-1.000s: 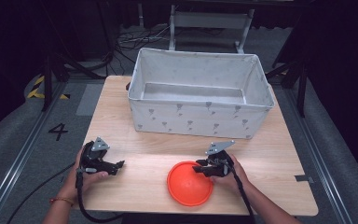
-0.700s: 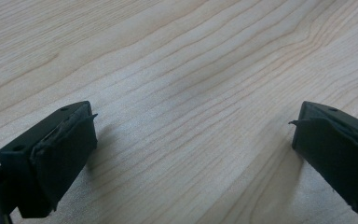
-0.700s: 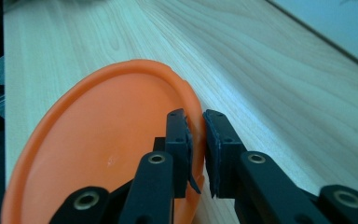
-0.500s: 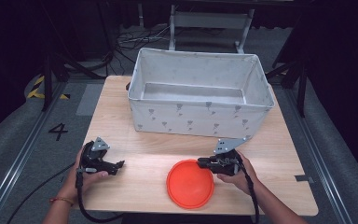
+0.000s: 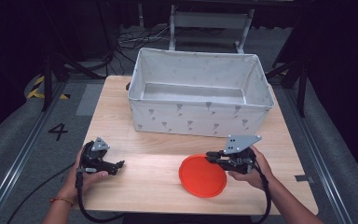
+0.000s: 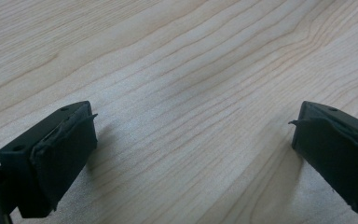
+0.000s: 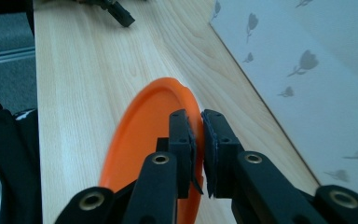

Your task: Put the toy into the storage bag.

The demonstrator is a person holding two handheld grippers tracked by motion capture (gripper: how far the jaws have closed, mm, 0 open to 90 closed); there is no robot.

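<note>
While right gripper (image 5: 210, 156) clamps orange plate (image 5: 203, 176), fabric bin (image 5: 198, 116) close behind

High view looks down and forward over the pale wooden bench (image 5: 158, 186); both claw cameras skim it closely.

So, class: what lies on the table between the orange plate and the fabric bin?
Nothing: in the high view, only bare wooden tabletop separates the orange plate from the fabric bin.
</note>
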